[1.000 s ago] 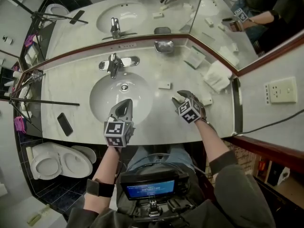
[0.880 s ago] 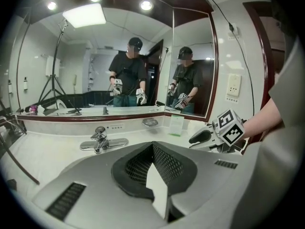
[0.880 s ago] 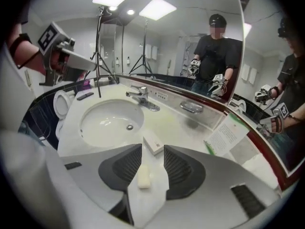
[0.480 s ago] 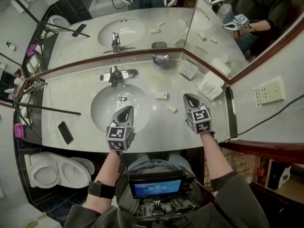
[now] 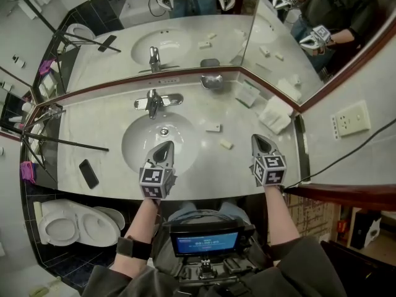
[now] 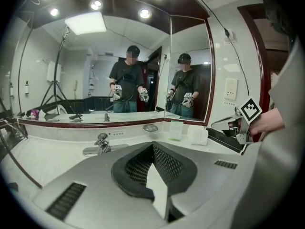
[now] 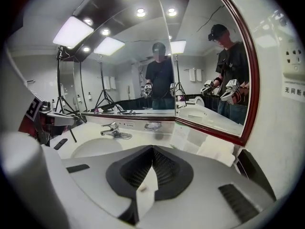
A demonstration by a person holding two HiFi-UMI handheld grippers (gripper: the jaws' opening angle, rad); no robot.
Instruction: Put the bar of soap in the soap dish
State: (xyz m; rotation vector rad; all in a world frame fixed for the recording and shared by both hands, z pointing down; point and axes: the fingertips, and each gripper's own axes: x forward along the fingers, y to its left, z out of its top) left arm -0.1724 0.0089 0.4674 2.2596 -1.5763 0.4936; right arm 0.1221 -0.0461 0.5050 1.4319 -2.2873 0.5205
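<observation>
Countertop [image 5: 86,129] of pale marble fills the head view, with the round basin [image 5: 137,124] left of centre and a folded towel [image 5: 276,114] toward the far right corner. Since a second ago the right gripper [image 5: 260,139] has come up off the counter and back toward the near edge. Its jaws, then apart, now meet with nothing between them. The left gripper [image 5: 164,147] has hardly shifted: it hovers over the basin's near rim, jaws pressed together and empty. The bar of soap [image 5: 226,144] now lies uncovered on the counter close to where the right tips were. It is between the basin and the right gripper, touching neither. A second small bar [image 5: 213,128] lies just beyond it. The soap dish [image 5: 212,81] sits at the far edge against the mirror's red frame, well apart from both bars. Bare marble runs between soap and dish, with the faucet [image 5: 154,101] to the left of that stretch and a card [image 5: 247,93] to its right.
</observation>
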